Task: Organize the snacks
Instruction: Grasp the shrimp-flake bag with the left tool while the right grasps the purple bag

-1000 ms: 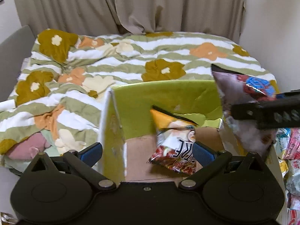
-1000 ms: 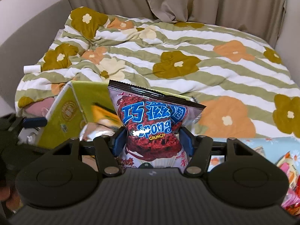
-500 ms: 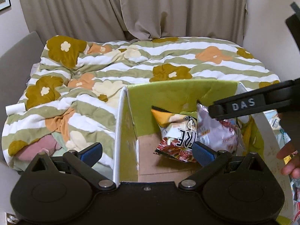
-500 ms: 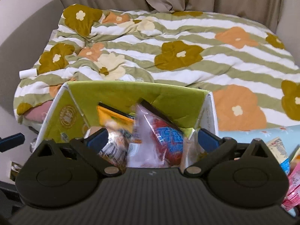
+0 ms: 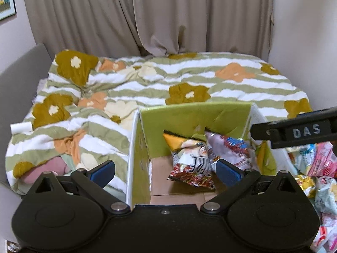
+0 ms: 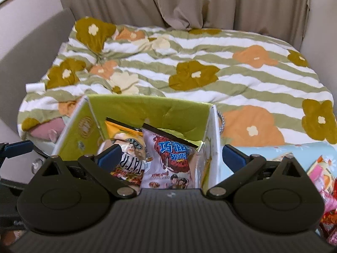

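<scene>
Right claw (image 6: 170, 158) stood at its widest over the green box (image 6: 147, 107), nothing between its pads; its jaws had just been opening, and the purple Sponge Crunch bag (image 6: 170, 162) it let go of was now standing inside the box, leaning beside the orange-topped chip bag (image 6: 124, 145) toward the box's right wall. Left claw (image 5: 164, 169) also gaped open and empty, straddling the box's left wall, one finger outside over the floral quilt (image 5: 147, 88), the other just in front of the two bags. The box sat against the bed's near edge. I judged the drop-off step done for this bag, with both claws free. Loose packets (image 5: 316, 168) were still heaped to the right of the box, so the sorting looked only partly through. Next move, as I read it: swing the right claw clear of the box's rim, over to the pile, and settle on one packet without dragging its neighbours. The thin foil bags would likely crumple or slip under a shallow pinch.
</scene>
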Motion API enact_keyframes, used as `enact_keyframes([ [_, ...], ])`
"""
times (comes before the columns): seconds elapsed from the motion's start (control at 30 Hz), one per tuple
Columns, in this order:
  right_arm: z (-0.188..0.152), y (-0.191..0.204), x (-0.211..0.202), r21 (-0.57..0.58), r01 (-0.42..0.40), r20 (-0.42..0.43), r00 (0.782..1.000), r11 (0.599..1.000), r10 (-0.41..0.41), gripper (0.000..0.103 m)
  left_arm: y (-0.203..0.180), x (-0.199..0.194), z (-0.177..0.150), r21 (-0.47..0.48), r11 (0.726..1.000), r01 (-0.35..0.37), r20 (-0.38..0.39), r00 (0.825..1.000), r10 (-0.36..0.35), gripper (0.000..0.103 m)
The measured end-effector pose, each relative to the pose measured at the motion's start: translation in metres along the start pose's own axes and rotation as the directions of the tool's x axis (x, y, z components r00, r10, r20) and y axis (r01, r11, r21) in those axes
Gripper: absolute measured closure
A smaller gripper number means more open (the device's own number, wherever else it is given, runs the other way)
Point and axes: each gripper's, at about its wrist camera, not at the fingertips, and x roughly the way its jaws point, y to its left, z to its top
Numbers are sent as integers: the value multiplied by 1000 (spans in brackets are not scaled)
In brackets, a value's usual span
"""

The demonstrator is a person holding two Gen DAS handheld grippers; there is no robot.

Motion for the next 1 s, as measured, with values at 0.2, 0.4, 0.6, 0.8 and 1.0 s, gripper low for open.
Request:
enact_keyframes([
  [0.2,-16,-30,-62,-23,-19,60,998,1000,21,0,-33,-50,-9,1,1000,-8,56,998,8,0],
  [0.4,-47,-84,-116,-45,7,85,996,999,-4,0,-81,-82,-27,-30,1000,10,62,998,-8,0],
  [0.6,-86,-145,-152,-31,86,101,991,996,-83,0,-139,-99,-50,-68,997,28,36,999,-26,0],
  [0.8,-128,-209,-173,-4,171,89,981,985,-170,0,-185,-102,-82,-139,990,10,-10,1000,-11,0],
  [1.0,-161,-262,-173,51,207,45,977,977,-209,0,-226,-92,-106,-165,986,-7,-60,998,-3,0],
])
